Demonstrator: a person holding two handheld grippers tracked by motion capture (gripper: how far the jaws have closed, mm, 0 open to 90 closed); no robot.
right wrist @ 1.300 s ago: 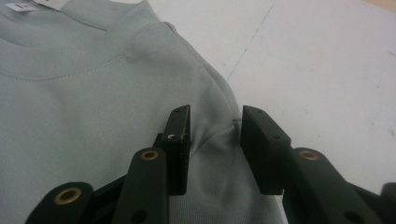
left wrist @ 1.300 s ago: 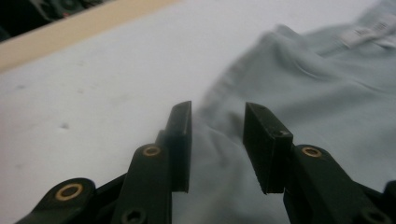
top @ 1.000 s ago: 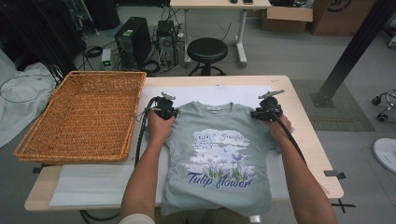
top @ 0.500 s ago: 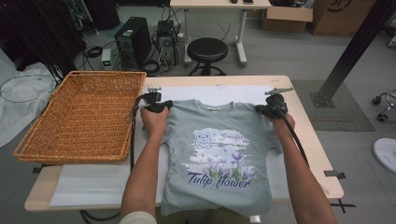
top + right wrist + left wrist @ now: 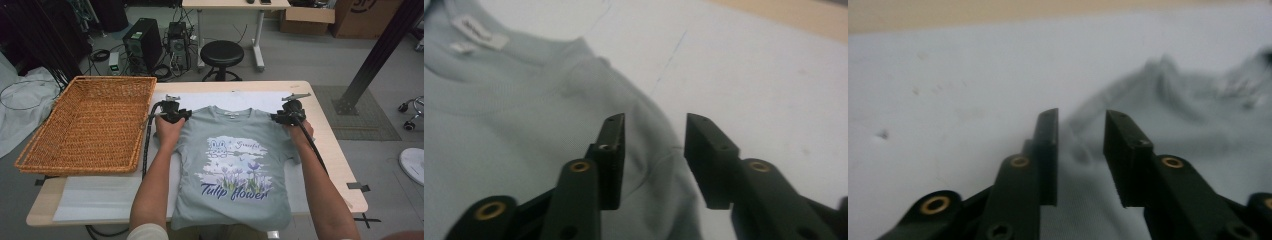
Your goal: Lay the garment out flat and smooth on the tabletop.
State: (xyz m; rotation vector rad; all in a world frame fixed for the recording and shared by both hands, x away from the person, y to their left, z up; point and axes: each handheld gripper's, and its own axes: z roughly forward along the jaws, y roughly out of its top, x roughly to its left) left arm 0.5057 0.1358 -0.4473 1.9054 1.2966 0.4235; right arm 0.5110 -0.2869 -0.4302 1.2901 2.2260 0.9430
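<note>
T-shirt (image 5: pixel 232 165) – laid flat, print up, on the white sheet (image 5: pixel 100 192) beside the basket (image 5: pixel 90 122)
Left gripper (image 5: pixel 173 113) and right gripper (image 5: pixel 289 113) sat at its shoulders – jaws just opened to a small gap, cloth below, nothing clamped

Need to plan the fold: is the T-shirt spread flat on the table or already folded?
Spread flat, print side up. In the high view the T-shirt lies open, collar away from the person, its hem hanging over the near edge of the table, no fold made.
</note>
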